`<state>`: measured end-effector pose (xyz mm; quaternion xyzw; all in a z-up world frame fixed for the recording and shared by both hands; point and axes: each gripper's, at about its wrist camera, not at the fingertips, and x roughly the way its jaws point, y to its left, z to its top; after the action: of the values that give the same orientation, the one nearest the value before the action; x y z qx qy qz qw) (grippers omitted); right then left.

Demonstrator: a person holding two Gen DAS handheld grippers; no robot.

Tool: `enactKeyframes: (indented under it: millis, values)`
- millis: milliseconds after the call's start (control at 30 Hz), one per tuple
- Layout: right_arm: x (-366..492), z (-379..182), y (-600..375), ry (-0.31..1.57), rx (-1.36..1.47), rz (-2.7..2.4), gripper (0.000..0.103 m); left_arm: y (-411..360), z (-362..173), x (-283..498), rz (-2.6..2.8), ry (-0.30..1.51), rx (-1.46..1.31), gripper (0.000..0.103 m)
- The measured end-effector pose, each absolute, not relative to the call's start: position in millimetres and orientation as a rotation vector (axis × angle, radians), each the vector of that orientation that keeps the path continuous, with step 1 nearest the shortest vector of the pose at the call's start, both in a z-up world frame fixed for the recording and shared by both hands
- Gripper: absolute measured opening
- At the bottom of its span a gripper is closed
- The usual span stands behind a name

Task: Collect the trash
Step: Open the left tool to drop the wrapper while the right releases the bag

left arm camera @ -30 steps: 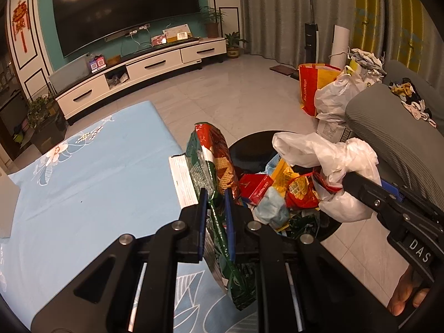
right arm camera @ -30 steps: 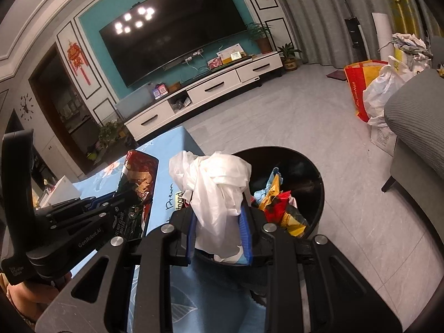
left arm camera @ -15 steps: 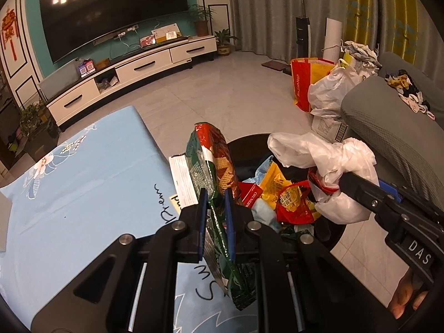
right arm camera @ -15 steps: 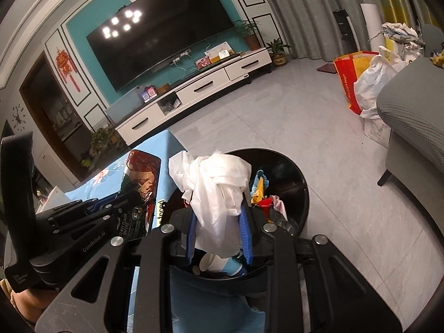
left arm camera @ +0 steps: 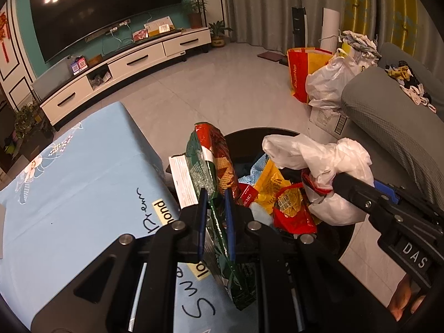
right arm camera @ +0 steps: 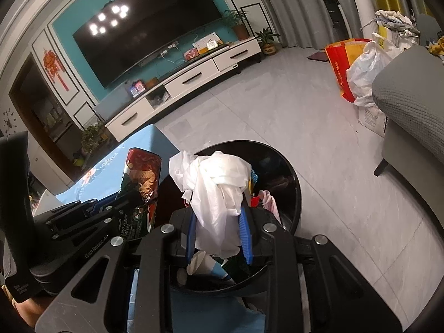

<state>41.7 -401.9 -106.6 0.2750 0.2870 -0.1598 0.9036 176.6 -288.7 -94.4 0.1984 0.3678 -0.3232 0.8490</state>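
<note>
Your left tongs [left arm camera: 215,198] are clamped tight on a green-and-red snack wrapper [left arm camera: 212,163], which stands upright at the near rim of the black trash bin [right arm camera: 291,177], just beside the blue-covered worktop [left arm camera: 83,172]. Your right tongs [right arm camera: 219,222] pinch a crumpled white plastic bag [right arm camera: 219,183] between their blue pads, held above the bin's opening. Inside the bin lie red and yellow wrappers [left arm camera: 288,208]. Beyond the bin, a grey sofa [right arm camera: 410,102] stands on the tiled floor.
</note>
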Motion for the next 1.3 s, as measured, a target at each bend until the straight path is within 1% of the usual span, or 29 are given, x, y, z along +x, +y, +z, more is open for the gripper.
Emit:
enactKeyframes:
  millis: [700,1300]
  values:
    - [64,-132,-413,0.685,0.556,-0.381,0.027,-315,-130,194,-0.687,0.856,0.466,0.014]
    - [77,-141,-414,0.734,0.512,-0.409,0.028,-328,-146,199,-0.690,0.894,0.485,0.014]
